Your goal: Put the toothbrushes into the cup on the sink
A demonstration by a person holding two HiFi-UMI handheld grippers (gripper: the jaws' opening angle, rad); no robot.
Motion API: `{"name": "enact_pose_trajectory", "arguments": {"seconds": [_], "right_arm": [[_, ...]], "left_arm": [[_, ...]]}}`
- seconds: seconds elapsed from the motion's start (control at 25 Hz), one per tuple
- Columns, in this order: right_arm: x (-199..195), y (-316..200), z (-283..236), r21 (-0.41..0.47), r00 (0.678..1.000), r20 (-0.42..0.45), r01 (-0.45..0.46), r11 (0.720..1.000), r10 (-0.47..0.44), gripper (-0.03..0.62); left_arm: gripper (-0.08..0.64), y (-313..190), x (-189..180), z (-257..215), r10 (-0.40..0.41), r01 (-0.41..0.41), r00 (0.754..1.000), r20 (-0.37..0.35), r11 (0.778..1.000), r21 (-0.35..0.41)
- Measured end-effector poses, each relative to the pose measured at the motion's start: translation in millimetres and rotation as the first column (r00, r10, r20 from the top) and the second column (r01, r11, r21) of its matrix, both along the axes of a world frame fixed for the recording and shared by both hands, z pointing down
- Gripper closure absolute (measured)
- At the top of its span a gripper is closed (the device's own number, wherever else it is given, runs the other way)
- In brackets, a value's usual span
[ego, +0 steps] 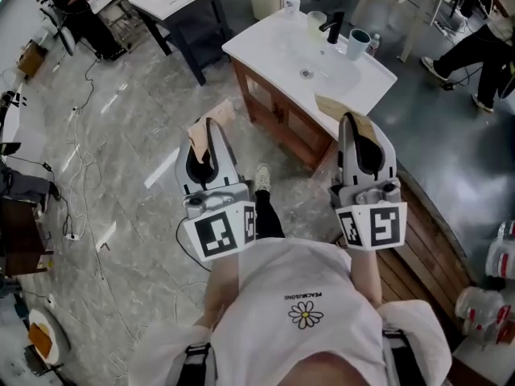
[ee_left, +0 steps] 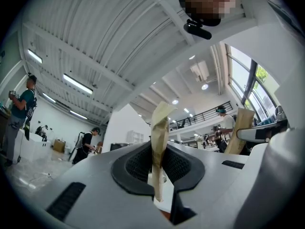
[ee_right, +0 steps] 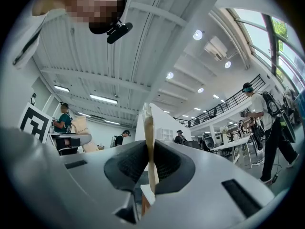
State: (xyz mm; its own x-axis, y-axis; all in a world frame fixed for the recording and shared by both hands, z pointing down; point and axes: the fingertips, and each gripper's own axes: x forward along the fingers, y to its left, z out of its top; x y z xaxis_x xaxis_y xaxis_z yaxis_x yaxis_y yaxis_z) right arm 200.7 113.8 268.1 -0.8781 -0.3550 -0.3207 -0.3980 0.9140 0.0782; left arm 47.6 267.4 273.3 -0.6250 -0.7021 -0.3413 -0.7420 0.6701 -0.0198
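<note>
Left claw (ego: pixel 206 139) and right claw (ego: pixel 360 135) each clenched on a tan wrapped toothbrush (ee_left: pixel 159 128) standing upright along the jaws, well short of sink (ego: pixel 265 45), cup (ego: pixel 358 43) ahead-right by tap (ego: pixel 334 26), nearer right claw.

The head view looks steeply down from above the person's white shirt (ego: pixel 306 312), taking in the left gripper (ego: pixel 208 135), the right gripper (ego: pixel 354 127) and the sink (ego: pixel 265 51) farther ahead. Each gripper view sits close behind its own jaws and tilts up at the ceiling (ee_left: pixel 105 37). Both share that ceiling and the head camera (ee_left: pixel 198 30). Each catches the other gripper at its edge.
</note>
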Motion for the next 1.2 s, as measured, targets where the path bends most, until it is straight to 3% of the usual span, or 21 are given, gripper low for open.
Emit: {"name": "enact_pose_trajectory", "arguments": {"seconds": [0.32, 0.88, 1.2], "right_arm": [[-73.0, -56.0, -8.9, 0.011, 1.000, 0.000, -0.029, 1.000, 0.029, 0.561], [-270.7, -173.7, -43.8, 0.024, 0.996, 0.003, -0.086, 0.996, 0.086, 0.561], [-340.9, -219.2, -49.4, 0.015, 0.991, 0.003, -0.137, 0.990, 0.137, 0.561]], "left_arm": [[0.508, -62.0, -77.2, -8.7, 0.034, -0.034, 0.999, -0.001, 0.999, 0.015], [0.508, -192.6, -275.8, -41.1, 0.118, -0.118, 0.993, 0.004, 0.993, 0.006], [0.508, -242.3, -351.5, -43.2, 0.172, -0.172, 0.985, -0.020, 0.985, 0.021]]}}
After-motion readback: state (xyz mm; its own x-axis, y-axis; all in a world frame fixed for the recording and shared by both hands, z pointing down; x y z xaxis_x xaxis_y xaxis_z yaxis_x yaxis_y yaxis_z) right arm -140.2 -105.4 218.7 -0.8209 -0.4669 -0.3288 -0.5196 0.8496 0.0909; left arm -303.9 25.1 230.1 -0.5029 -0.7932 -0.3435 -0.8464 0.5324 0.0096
